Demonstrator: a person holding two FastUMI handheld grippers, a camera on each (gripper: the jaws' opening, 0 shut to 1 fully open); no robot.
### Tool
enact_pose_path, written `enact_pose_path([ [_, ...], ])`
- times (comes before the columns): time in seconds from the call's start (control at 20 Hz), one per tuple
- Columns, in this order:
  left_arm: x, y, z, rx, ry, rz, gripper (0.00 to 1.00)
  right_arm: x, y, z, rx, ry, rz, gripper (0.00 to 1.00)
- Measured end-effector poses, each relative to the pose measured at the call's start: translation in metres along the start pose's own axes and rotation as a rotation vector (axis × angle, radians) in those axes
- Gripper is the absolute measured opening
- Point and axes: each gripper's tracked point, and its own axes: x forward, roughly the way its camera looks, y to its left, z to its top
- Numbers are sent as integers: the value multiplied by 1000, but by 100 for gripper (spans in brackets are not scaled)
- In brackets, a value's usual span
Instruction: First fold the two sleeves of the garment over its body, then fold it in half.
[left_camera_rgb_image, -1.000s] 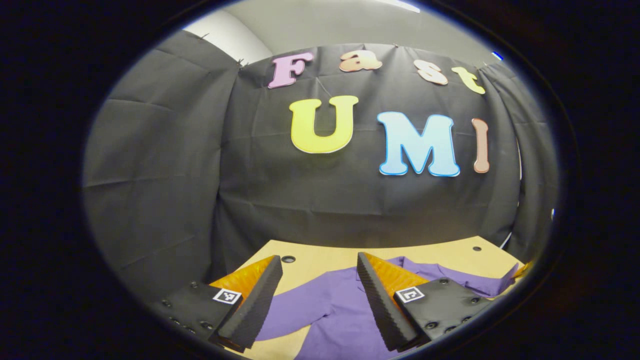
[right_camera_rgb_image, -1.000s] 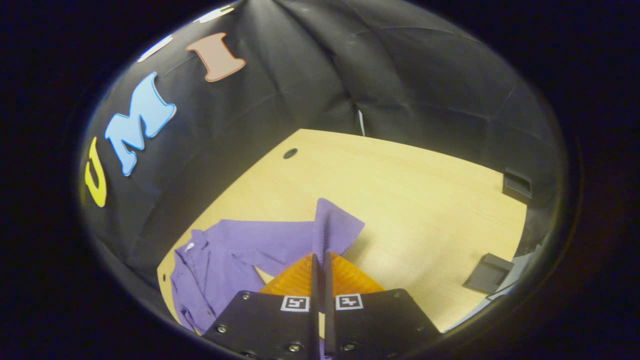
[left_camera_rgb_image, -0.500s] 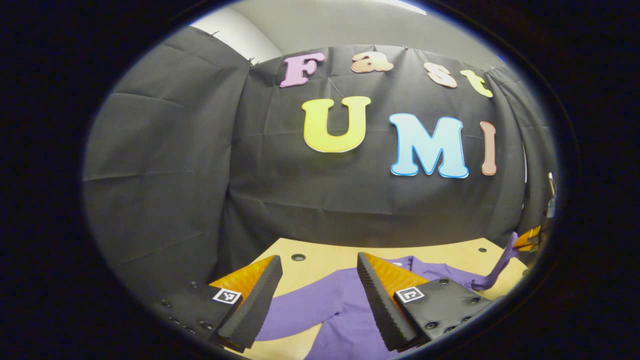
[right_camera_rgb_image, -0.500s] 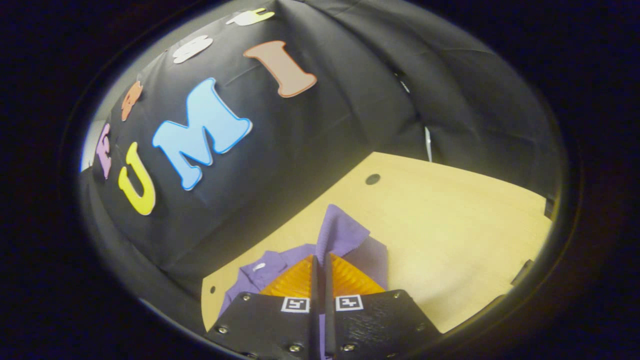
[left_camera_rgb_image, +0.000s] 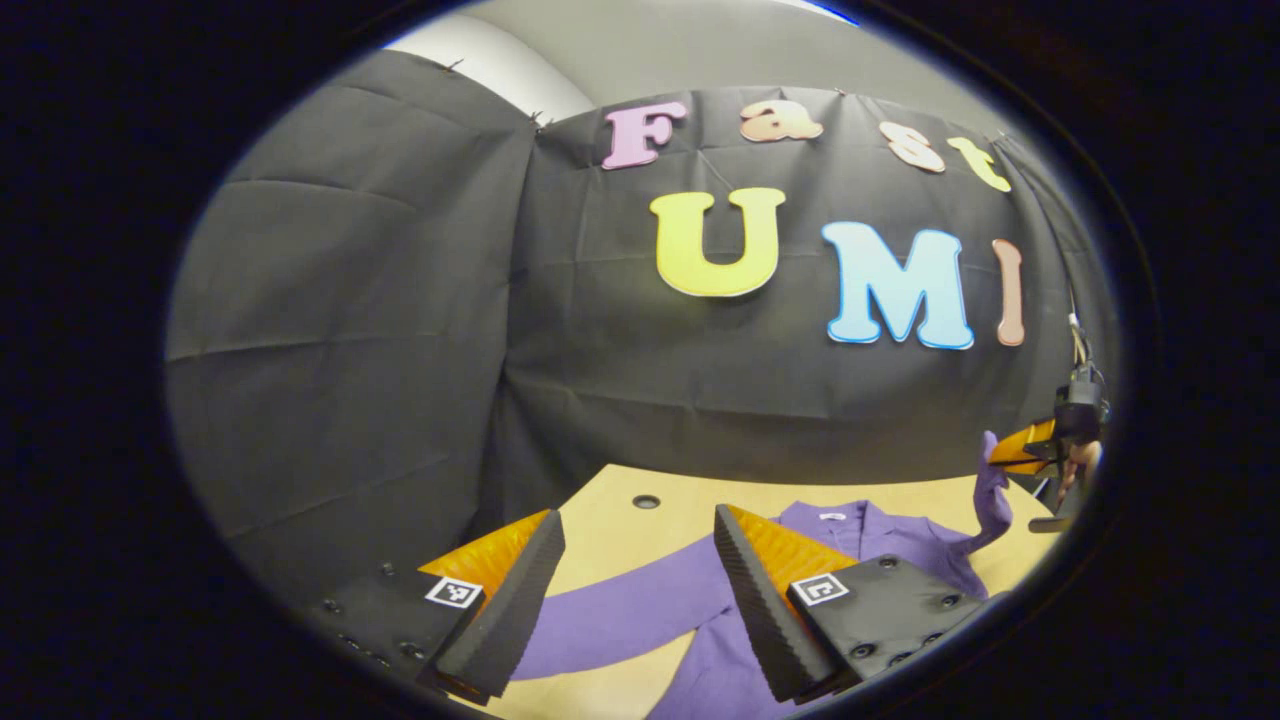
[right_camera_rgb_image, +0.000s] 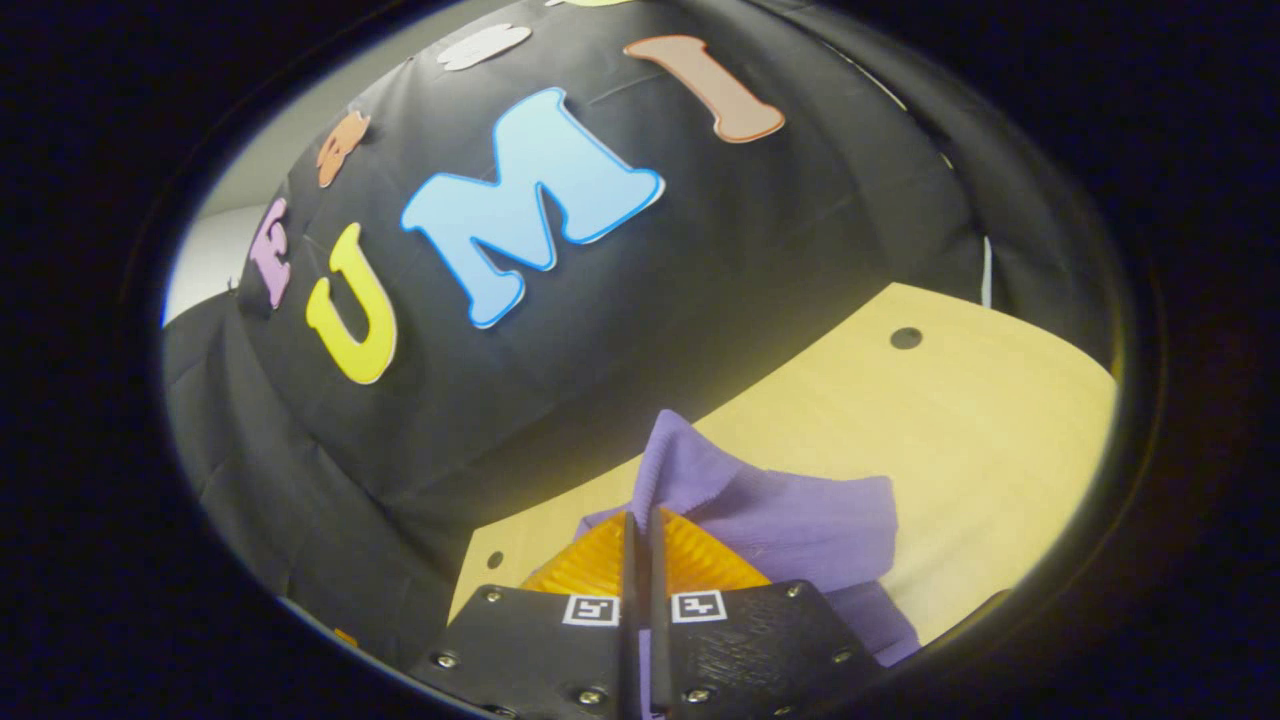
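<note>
The right gripper (right_camera_rgb_image: 640, 520) pinches the sleeve (right_camera_rgb_image: 760, 510) at 12 o'clock; the left gripper (left_camera_rgb_image: 635, 560) gapes empty. A weak pinch could drop it mid-fold.

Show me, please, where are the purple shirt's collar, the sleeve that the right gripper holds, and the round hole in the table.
Shirt collar (left_camera_rgb_image: 838, 516): left gripper view, on the collar's middle.
Held sleeve (right_camera_rgb_image: 700, 478): right gripper view, on the lifted cloth above the fingers.
Table hole (right_camera_rgb_image: 906, 338): right gripper view, on the hole's centre.
</note>
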Motion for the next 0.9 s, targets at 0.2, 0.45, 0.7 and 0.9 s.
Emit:
enact_pose_path([
  [0.2,-8,22,-13,-12,26,45,94,33,41,-41,-35,85,76,5],
  [0.45,-16,45,-31,-12,62,100,94,78,66,-95,-87,172,92,4],
  [0.7,-20,69,-55,-35,103,147,94,123,76,-156,-186,286,76,4],
  [0.9,-24,85,-73,-49,131,173,94,146,84,-191,-306,338,36,4],
])
